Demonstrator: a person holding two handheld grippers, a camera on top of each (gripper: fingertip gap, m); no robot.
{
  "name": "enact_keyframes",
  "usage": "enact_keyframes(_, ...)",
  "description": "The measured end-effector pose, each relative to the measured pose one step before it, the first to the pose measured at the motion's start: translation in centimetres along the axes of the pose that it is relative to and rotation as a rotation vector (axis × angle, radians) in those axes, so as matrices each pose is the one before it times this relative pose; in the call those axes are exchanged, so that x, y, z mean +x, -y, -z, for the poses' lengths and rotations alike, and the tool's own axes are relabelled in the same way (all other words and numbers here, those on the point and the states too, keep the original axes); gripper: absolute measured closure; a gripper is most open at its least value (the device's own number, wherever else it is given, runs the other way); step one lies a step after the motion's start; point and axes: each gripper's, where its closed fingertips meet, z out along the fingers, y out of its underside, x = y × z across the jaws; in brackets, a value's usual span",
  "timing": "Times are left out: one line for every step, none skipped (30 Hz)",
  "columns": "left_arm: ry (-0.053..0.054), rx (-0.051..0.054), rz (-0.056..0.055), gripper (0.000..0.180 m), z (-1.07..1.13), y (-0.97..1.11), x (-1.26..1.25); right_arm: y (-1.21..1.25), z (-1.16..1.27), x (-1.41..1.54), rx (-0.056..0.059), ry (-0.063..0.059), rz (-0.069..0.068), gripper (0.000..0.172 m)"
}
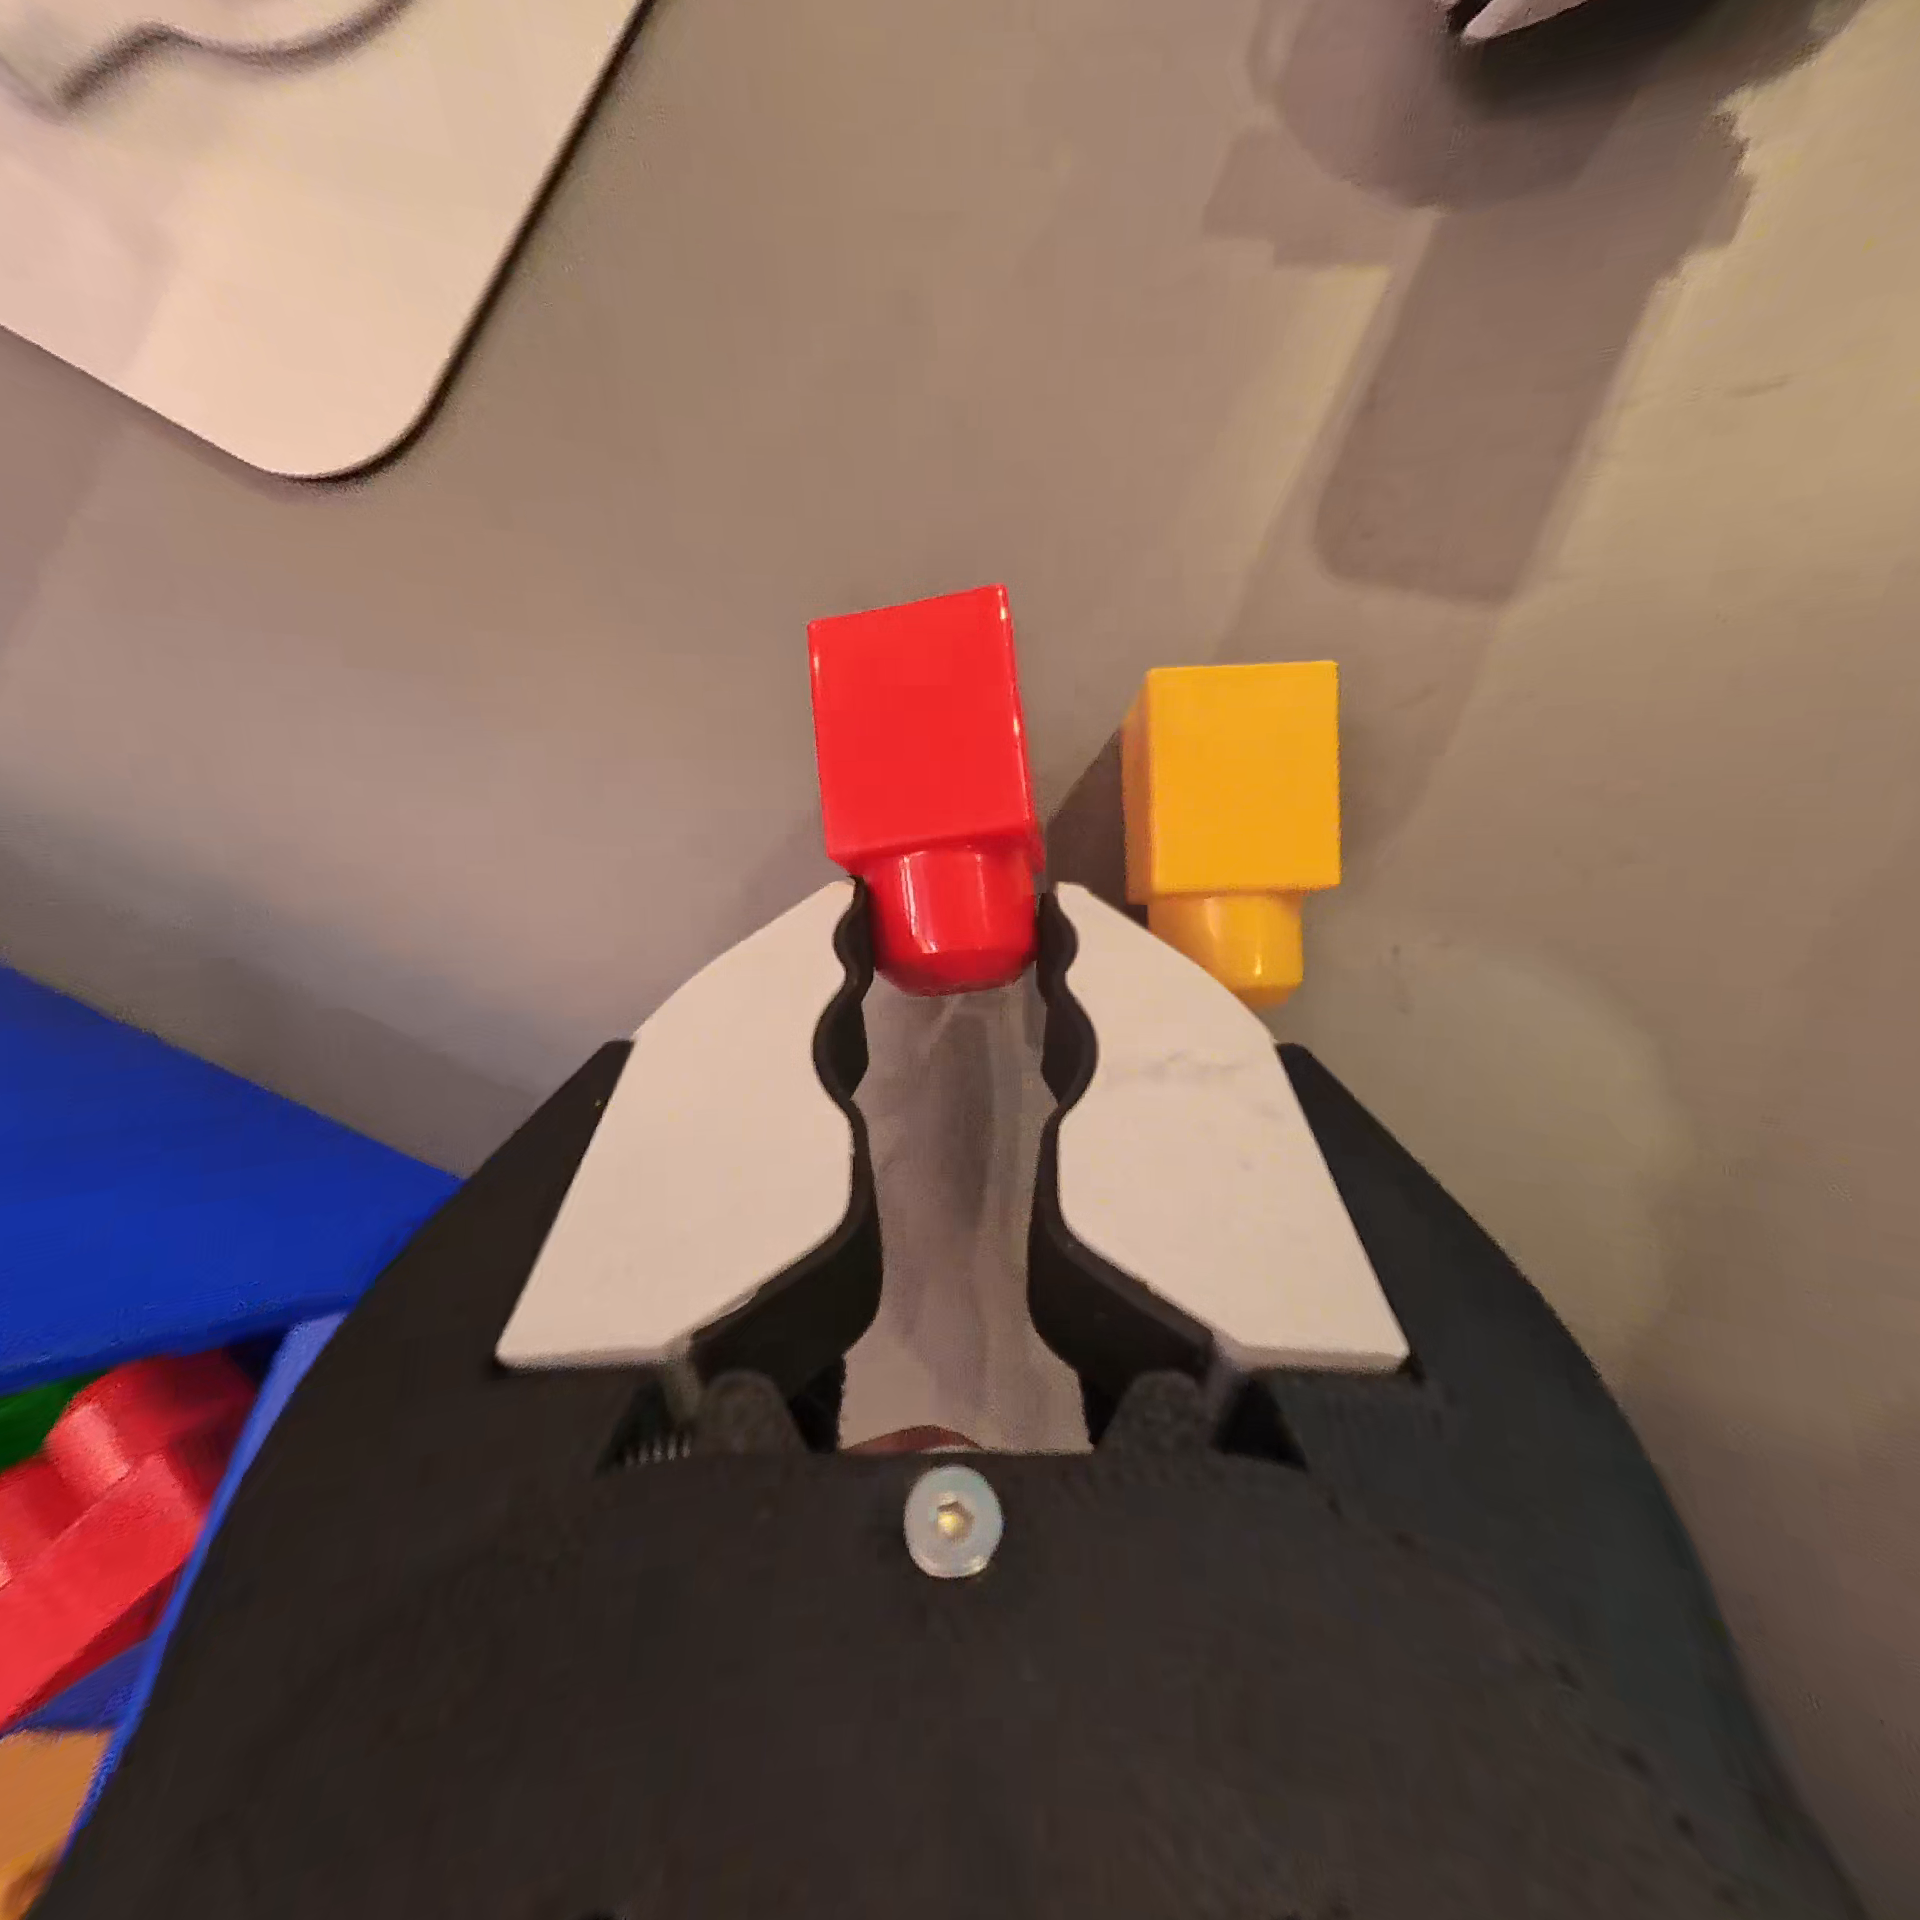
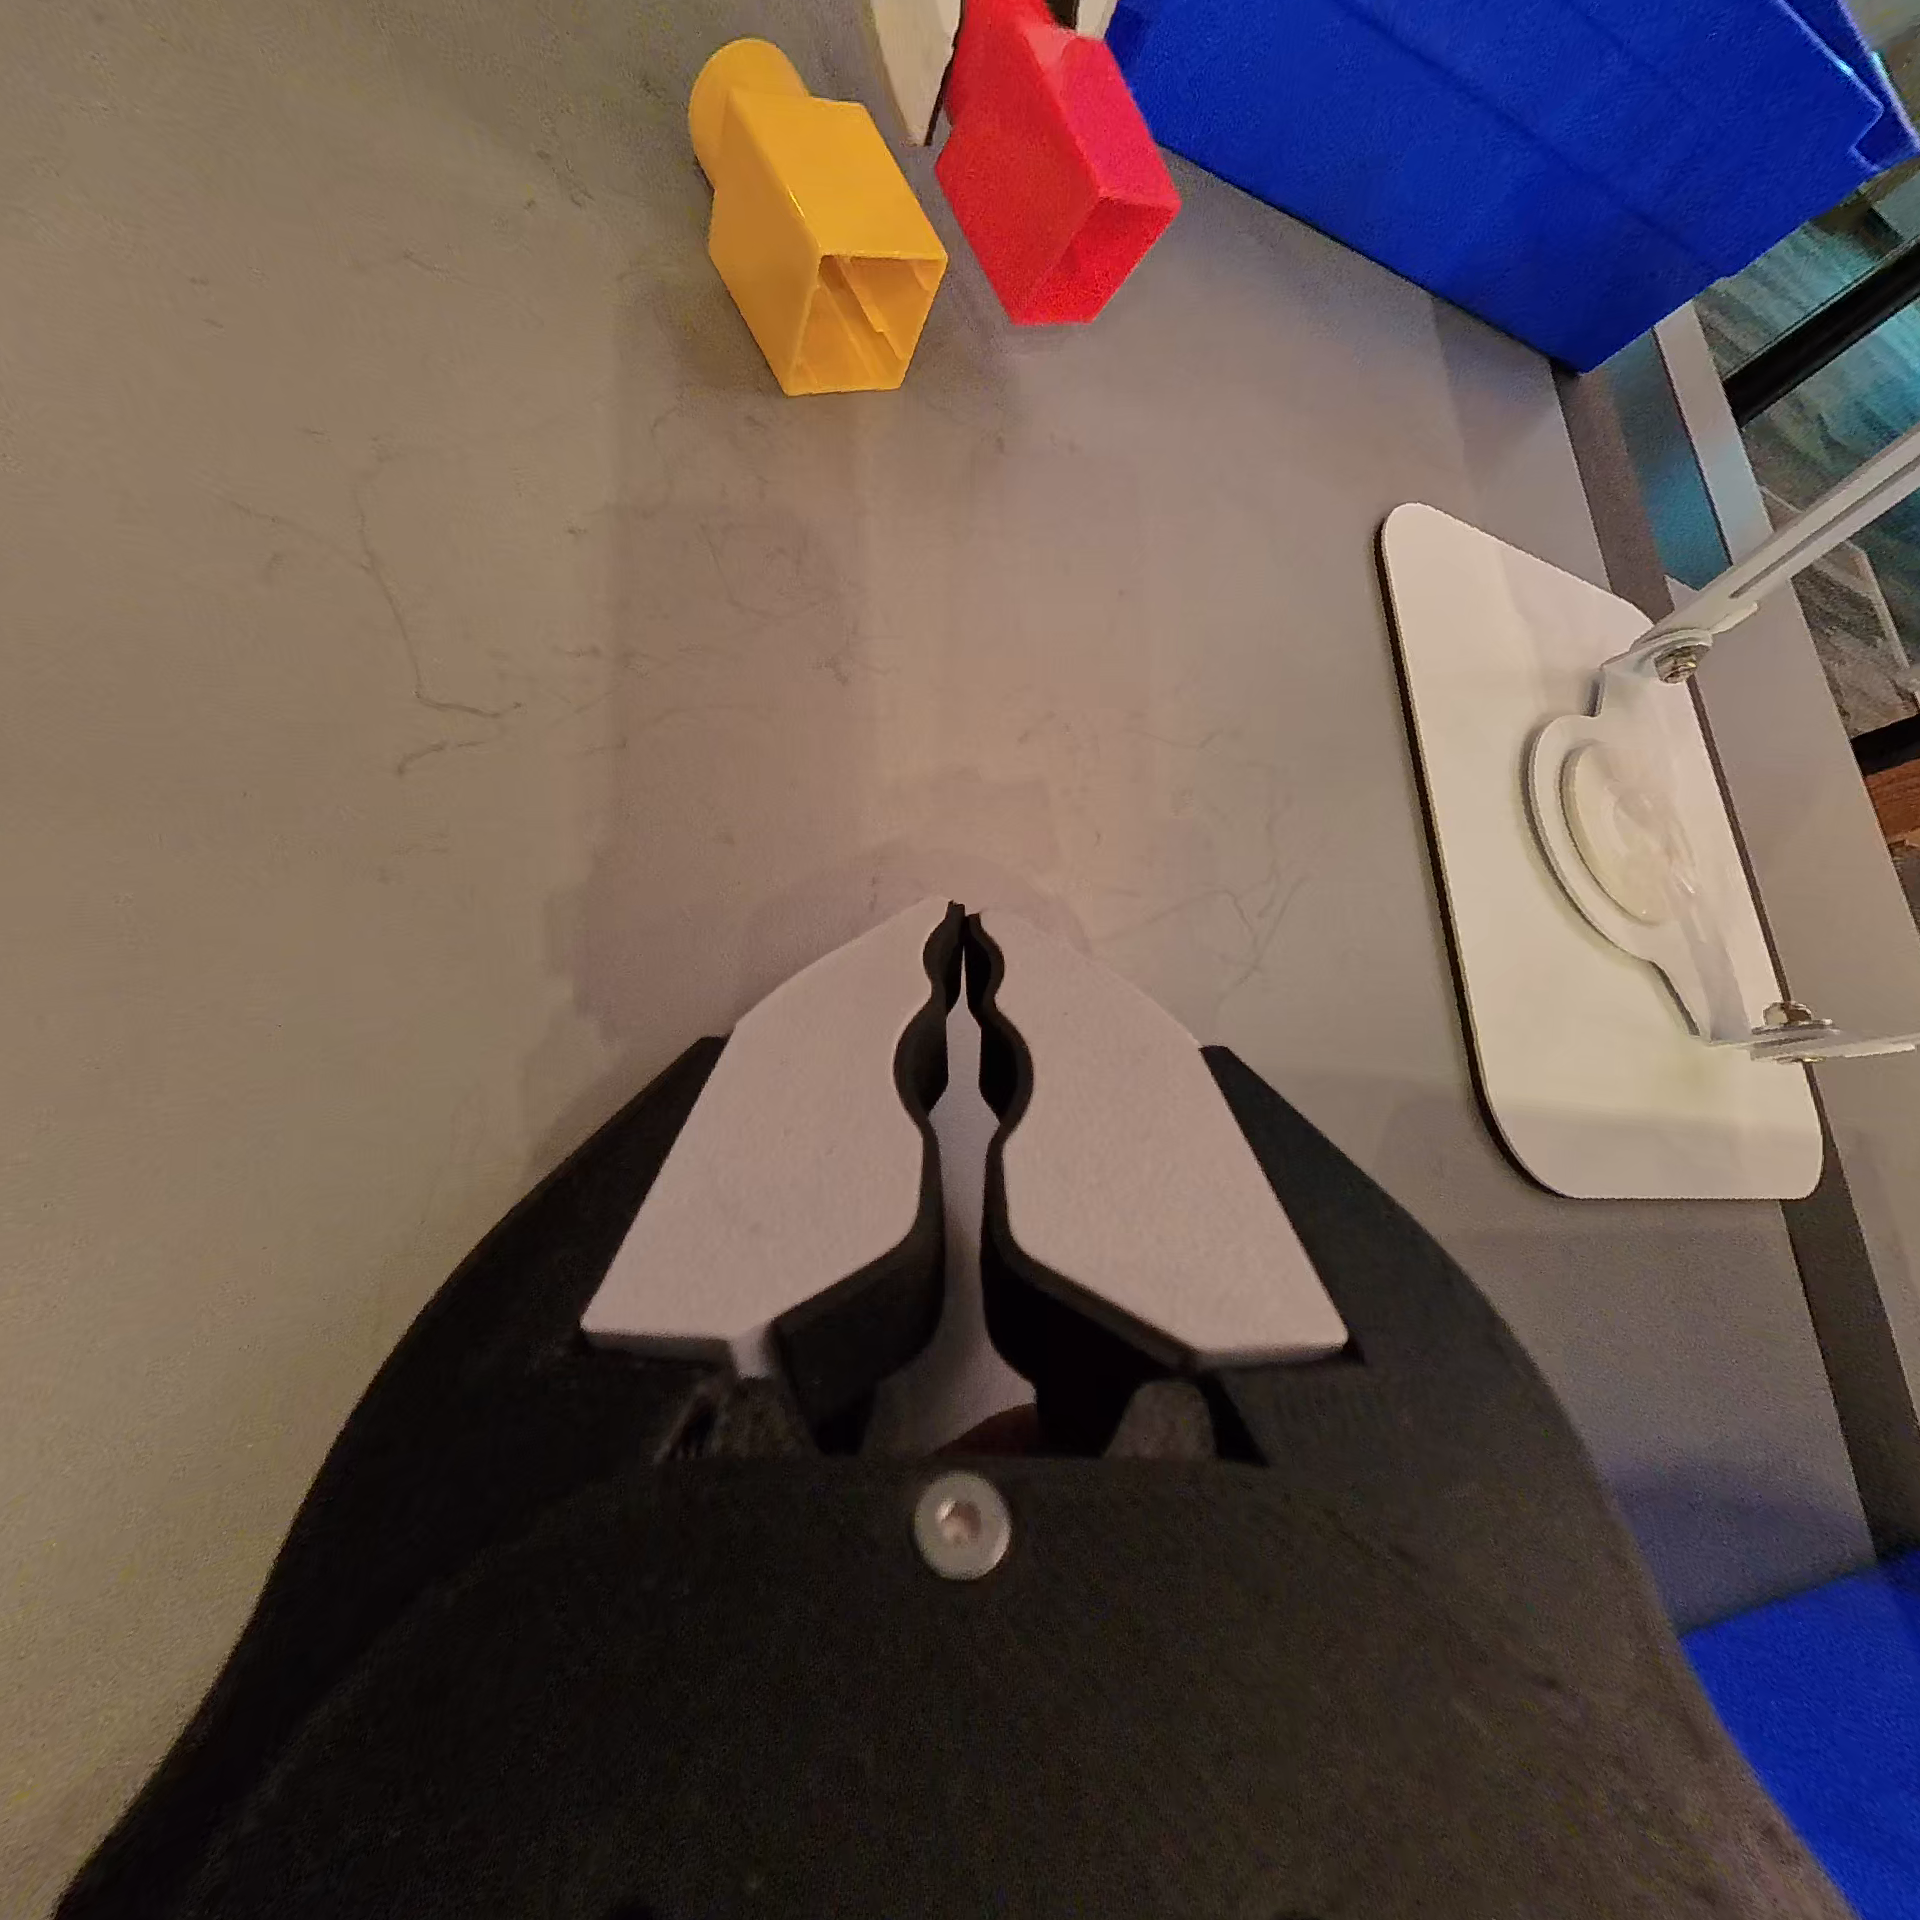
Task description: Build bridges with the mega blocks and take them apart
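In the left wrist view, a blue bin sits at the near left, with red and green blocks jumbled inside it. Far left lies a white mat on the grey table. In the middle, the left gripper is clenched on the round stud of a red block, its black pads pressing the stud from both sides, so the block points away from the camera towards the table. Just to the right of it stands a yellow block, near the red one but not touching it.

The right wrist view sees the same pair from the other side: the yellow block at the far left, the red block just beside it with white fingers of the left gripper showing behind it, and the blue bin to the far right. The right gripper hangs over bare table nearer the camera, well apart from the blocks, its fingertips closed together on nothing. A white mat carrying a metal stand lies at the right edge.

As for progress, building looks barely begun: one pillar appears to be set down and a second is being brought alongside. No spanning piece is in place, so the bridge deck is not yet laid, and the taking apart is also left.
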Motion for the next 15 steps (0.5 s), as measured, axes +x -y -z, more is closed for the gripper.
enact_keyframes(-0.0188,-0.0011,0.0049,0.151,-0.317,-0.077,0.326,0.007,0.006,-0.005,0.0000,0.0005,-0.0003,0.172)
enact_keyframes(-0.0031,-0.0097,-0.0053,0.151,-0.314,-0.187,0.177,-0.005,-0.007,-0.001,0.0000,0.0010,-0.0009,0.171)
enact_keyframes(0.0066,-0.0105,-0.0038,0.151,-0.296,-0.197,0.034,0.003,-0.001,0.005,0.0000,0.0009,-0.0009,0.171)
enact_keyframes(-0.0091,-0.0120,-0.0027,0.151,-0.275,-0.249,0.203,-0.005,0.006,-0.009,0.0001,0.0006,-0.0003,0.172)
enact_keyframes(-0.0302,-0.0088,0.0009,0.151,-0.244,-0.212,0.451,-0.002,-0.004,0.004,0.0000,0.0003,-0.0002,0.172)
enact_keyframes(-0.0176,0.0070,0.0147,0.150,-0.137,0.028,0.190,0.007,0.006,0.000,0.0000,0.0002,-0.0002,0.171)
enact_keyframes(-0.0145,0.0161,0.0151,0.146,0.062,0.070,0.065,0.001,0.000,-0.003,0.0000,0.0001,-0.0002,0.171)
enact_keyframes(-0.0131,-0.0009,0.0131,0.137,0.199,-0.182,0.019,0.001,-0.001,0.004,0.0001,-0.0002,0.0002,0.172)
enact_keyframes(-0.0007,-0.0068,0.0086,0.135,0.421,-0.262,-0.130,-0.001,0.000,-0.012,0.0001,-0.0005,0.0006,0.172)
enact_keyframes(0.0009,0.0041,0.0000,0.133,0.708,-0.080,-0.096,0.001,0.000,0.006,0.0001,-0.0003,0.0002,0.172)
enact_keyframes(-0.0017,0.0154,0.0003,0.133,1.006,0.153,-0.093,0.001,-0.001,0.000,0.0001,0.0000,0.0000,0.172)
enact_keyframes(0.0198,0.0251,0.0018,0.133,1.296,0.360,-0.528,0.007,0.006,-0.002,0.0000,0.0003,-0.0003,0.172)
enact_keyframes(0.0463,0.0198,-0.0010,0.134,1.492,0.367,-1.146,-0.003,-0.003,-0.001,0.0000,0.0005,-0.0006,0.172)
enact_keyframes(0.0714,0.0140,-0.0013,0.136,1.545,0.362,-1.834,-0.003,-0.003,0.001,0.0000,0.0004,-0.0005,0.172)
enact_keyframes(0.0806,0.0084,0.0017,0.137,1.397,0.332,-2.362,-0.002,-0.003,0.002,0.0000,0.0004,-0.0003,0.172)
